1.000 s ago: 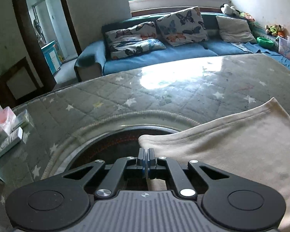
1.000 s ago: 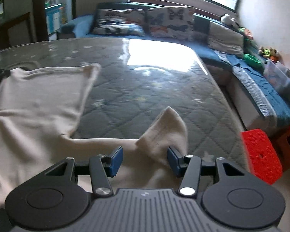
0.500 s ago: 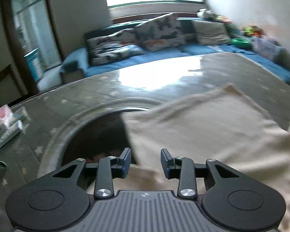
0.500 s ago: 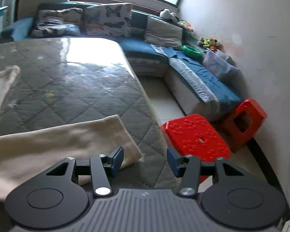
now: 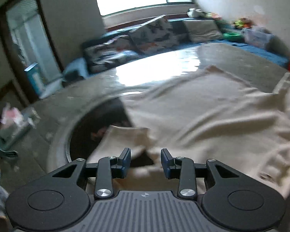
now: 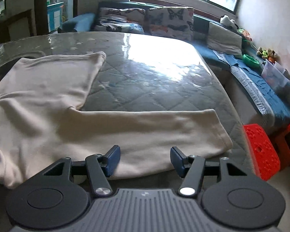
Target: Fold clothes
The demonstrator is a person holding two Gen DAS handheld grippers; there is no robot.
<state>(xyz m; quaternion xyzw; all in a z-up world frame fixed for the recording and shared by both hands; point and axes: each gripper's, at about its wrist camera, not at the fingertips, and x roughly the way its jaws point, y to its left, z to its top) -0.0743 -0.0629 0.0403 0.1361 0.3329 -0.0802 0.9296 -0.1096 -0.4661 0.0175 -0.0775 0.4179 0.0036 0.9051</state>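
Two claws above garment (image 6: pixel 71 127) on counter (image 6: pixel 156 89) | left claw (image 5: pixel 146 161) parted, empty | right claw (image 6: pixel 145 159) opening, empty | red stool (image 6: pixel 261 150) beside counter

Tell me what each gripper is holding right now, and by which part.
Nothing is held. The left gripper stands open over the cream garment, its pads clear of the cloth. The right gripper is opening above a sleeve, not pinching it.

Left claw (image 5: pixel 146 160): black linkage arms with silver screw heads, dark blue finger pads (image 5: pixel 125 159), two round black discs flanking a grey ribbed housing bearing a small emblem. Right claw (image 6: pixel 145 159): identical build and colours.
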